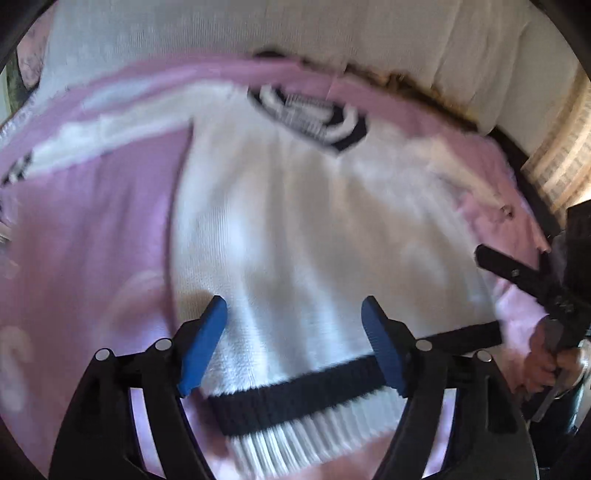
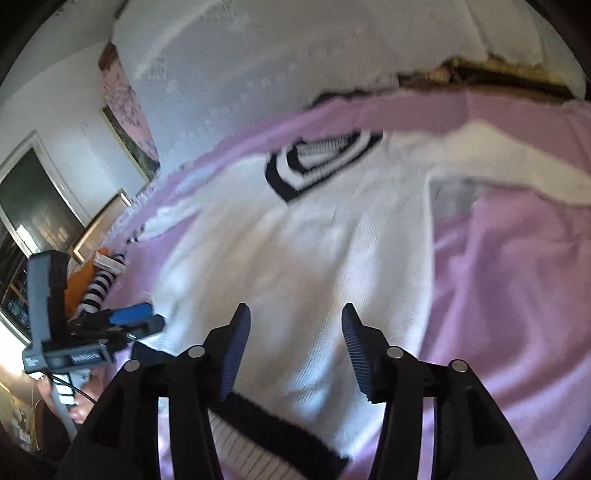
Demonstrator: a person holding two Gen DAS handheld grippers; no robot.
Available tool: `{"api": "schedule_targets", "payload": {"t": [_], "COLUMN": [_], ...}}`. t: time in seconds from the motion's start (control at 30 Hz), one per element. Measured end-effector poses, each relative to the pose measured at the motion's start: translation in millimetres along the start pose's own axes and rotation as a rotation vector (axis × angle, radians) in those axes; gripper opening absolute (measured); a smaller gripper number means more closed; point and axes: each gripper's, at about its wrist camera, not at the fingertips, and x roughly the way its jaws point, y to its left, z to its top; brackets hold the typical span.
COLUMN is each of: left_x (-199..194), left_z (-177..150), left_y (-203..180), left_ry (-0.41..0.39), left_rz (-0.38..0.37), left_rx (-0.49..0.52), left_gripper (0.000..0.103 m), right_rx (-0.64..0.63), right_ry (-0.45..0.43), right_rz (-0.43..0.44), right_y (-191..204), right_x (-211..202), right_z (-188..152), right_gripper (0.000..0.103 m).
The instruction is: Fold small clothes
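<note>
A white knit sweater (image 1: 295, 206) lies flat on a lilac blanket (image 1: 92, 240). Its black-and-white striped V-neck collar (image 1: 314, 114) is at the far side and its black hem band (image 1: 295, 395) is nearest me. My left gripper (image 1: 293, 301), with blue pads, hangs open just above the hem, its pads off the cloth. In the right wrist view the same sweater (image 2: 295, 240) spreads out, and my right gripper (image 2: 294, 306) is open over the hem band (image 2: 280, 432). One sleeve (image 2: 498, 173) stretches off to the right. The picture is blurred.
White knitted pillows (image 1: 258, 33) lie beyond the collar. A hand (image 1: 543, 354) holds the right gripper's handle at the right edge. At the left of the right wrist view are the left gripper's body (image 2: 48, 295), a striped cloth (image 2: 99, 284) and framed pictures (image 2: 33, 199).
</note>
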Motion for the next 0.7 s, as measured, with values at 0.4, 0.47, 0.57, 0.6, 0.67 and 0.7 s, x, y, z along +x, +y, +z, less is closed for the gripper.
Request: {"api": "schedule_targets", "payload": {"t": [0.4, 0.47, 0.57, 0.6, 0.67, 0.7], "left_x": [-14.4, -18.4, -14.9, -11.1, 1.8, 8.2], "left_z": [44.1, 63.4, 95.4, 103.6, 120.6, 127.3], "left_y": [-35.4, -51.3, -79.4, -88.8, -114.6, -125.9], "left_ry": [-0.107, -0.151, -0.190, -0.188, -0.178, -0.177], "left_rz": [0.078, 0.088, 0.074, 0.057, 0.025, 0.024], "left_rx": [0.082, 0.097, 0.103, 0.104, 0.121, 0.133], "left_gripper": [0.081, 0.084, 0.086, 0.087, 0.087, 0.087], "right_rx": [0.213, 0.319, 0.512, 0.556, 0.659, 0.700], "right_ry": [-0.079, -0.153, -0.261, -0.281, -0.323, -0.339], "right_rz": [0.042, 0.029, -0.046, -0.061, -0.096, -0.121], "right_y": [-70.1, -105.1, -169.0, -184.1, -218.9, -236.1], "right_x": [-22.1, -36.6, -57.5, -62.1, -71.6, -75.8], "right_z": [30.6, 49.6, 63.4, 63.7, 62.0, 60.6], "right_gripper": [0.057, 0.057, 0.057, 0.057, 0.058, 0.058]}}
